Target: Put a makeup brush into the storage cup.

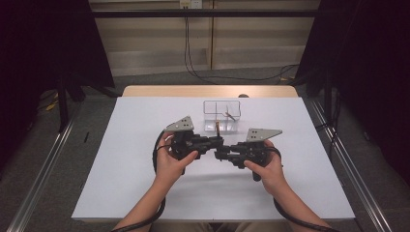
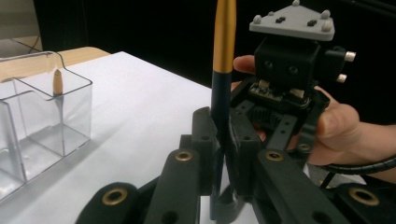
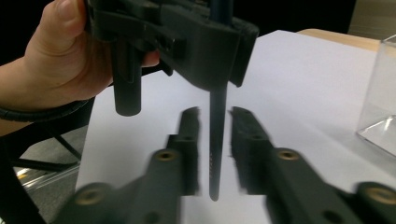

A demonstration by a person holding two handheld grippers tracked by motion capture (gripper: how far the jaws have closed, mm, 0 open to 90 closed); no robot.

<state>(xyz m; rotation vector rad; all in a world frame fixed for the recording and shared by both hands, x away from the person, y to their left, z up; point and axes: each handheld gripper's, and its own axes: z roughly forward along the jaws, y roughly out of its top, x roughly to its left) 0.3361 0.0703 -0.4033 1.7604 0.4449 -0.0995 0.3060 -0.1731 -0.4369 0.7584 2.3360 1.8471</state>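
Note:
A pen with a gold upper barrel [image 2: 224,37] and a dark lower barrel stands upright. My left gripper [image 2: 219,126] is shut on its middle. In the high view the pen's gold top [image 1: 218,127] rises just in front of the clear box, where both grippers meet. My right gripper [image 3: 214,126] faces the left one and is open. Its jaws stand on either side of the pen's dark lower end [image 3: 215,154], with a gap on each side. A clear compartment box [image 1: 221,101] sits behind the grippers, and a second gold-tipped pen [image 2: 57,81] leans in it.
A white sheet [image 1: 145,183] covers the table, and the wooden tabletop edge [image 1: 159,90] shows at the back. The clear box's wall [image 3: 378,93] stands close on the right of the right gripper view. Metal rails [image 1: 43,169] run along both sides, and cables [image 1: 193,67] lie on the floor behind.

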